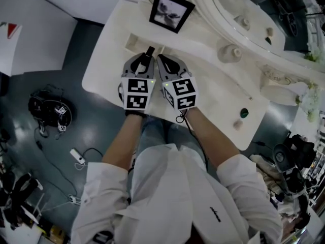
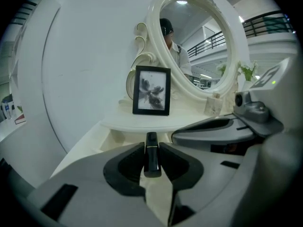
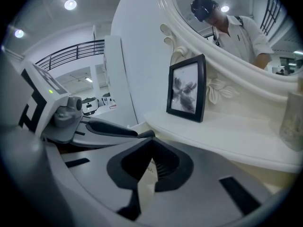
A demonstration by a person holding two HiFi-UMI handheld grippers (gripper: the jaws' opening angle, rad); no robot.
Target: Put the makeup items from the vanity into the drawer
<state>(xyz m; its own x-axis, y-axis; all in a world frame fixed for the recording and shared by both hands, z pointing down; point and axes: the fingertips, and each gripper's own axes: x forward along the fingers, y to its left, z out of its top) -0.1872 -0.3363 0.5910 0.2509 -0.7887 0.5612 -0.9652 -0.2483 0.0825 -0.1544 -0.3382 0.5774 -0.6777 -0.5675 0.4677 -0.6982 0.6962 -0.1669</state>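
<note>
Over the front of the white table [image 1: 218, 95], holding both tongs side by side, nearly touching. Gripping a slim black makeup tube [image 2: 152, 154] in the left tongs [image 2: 152, 150], clamped from both sides, with its end poking out past the tips toward the open drawer [image 2: 116, 137] just ahead. Carrying nothing in the right tongs [image 3: 152, 143], closed with tips together. Facing a black picture frame [image 1: 171, 10] upright on the raised shelf, backed by an oval mirror [image 2: 194, 41]. Farther right on the table, left lying: a small dark green item [image 1: 244, 113] just beside a small beige one [image 1: 237, 125], plus a pale jar [image 1: 229, 52] near the mirror.
</note>
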